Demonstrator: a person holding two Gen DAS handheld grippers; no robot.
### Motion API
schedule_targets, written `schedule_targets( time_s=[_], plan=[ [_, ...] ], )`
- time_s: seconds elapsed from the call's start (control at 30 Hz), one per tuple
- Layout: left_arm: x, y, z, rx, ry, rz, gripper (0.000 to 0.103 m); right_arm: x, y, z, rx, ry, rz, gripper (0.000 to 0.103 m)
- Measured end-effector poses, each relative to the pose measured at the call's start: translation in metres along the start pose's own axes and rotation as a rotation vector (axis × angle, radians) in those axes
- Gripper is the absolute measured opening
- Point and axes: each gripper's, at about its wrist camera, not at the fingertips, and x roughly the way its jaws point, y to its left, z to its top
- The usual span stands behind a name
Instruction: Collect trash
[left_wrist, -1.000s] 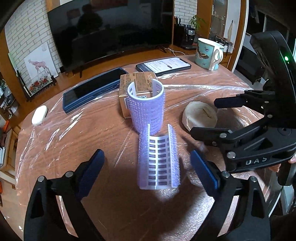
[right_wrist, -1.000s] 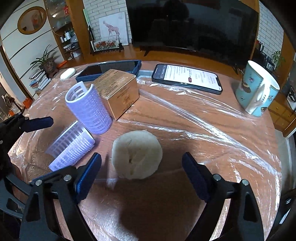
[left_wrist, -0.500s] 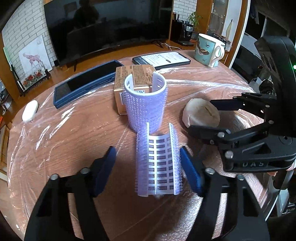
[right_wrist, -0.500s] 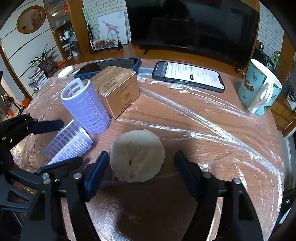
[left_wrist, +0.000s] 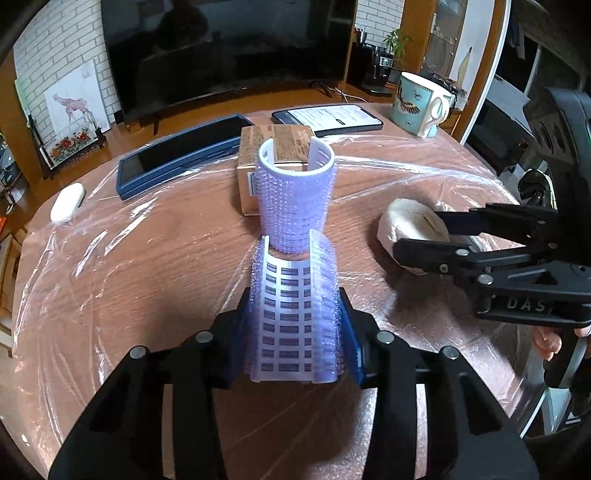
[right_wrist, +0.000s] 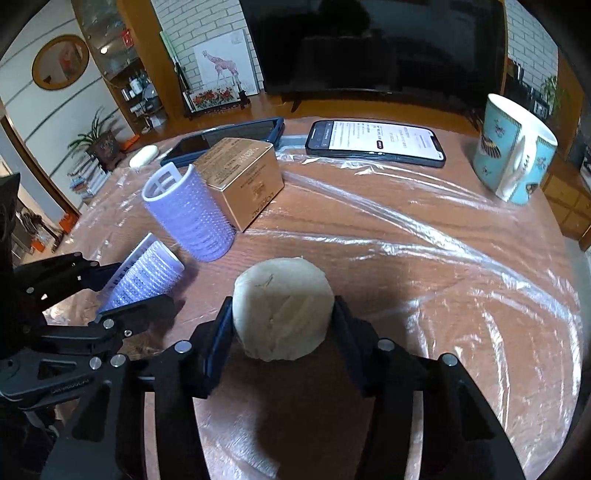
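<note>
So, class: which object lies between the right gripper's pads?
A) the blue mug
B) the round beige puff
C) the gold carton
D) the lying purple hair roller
B: the right gripper has the round beige puff between its closing pads, both touching its sides.

Between the left gripper's (left_wrist: 295, 332) matt black plastic arms, its blue pads press a lilac plastic hair roller (left_wrist: 295, 317), bristly outside, smooth and slotted inside. Just beyond it stands a second roller (left_wrist: 295, 199) of the same prickly plastic, backed by a matt tan cardboard box (left_wrist: 273, 147). The right gripper (right_wrist: 282, 325) closes on a pale, soft, matt wad (right_wrist: 282, 306), creased on top. Under both claws, crinkled glossy film (right_wrist: 424, 236) covers the grained wooden table (right_wrist: 369, 206). Far right, a glazed ceramic mug (right_wrist: 513, 147) shines.
</note>
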Motion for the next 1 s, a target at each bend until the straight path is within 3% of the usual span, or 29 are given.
schedule_targets(
  time_s=[1.0],
  plan=[
    [-0.047, -0.026, -0.036, -0.074, -0.040, -0.016, 0.044, -0.065, 0.014, -0.054, 0.034, -0.028, 0.102, 0.051]
  ],
)
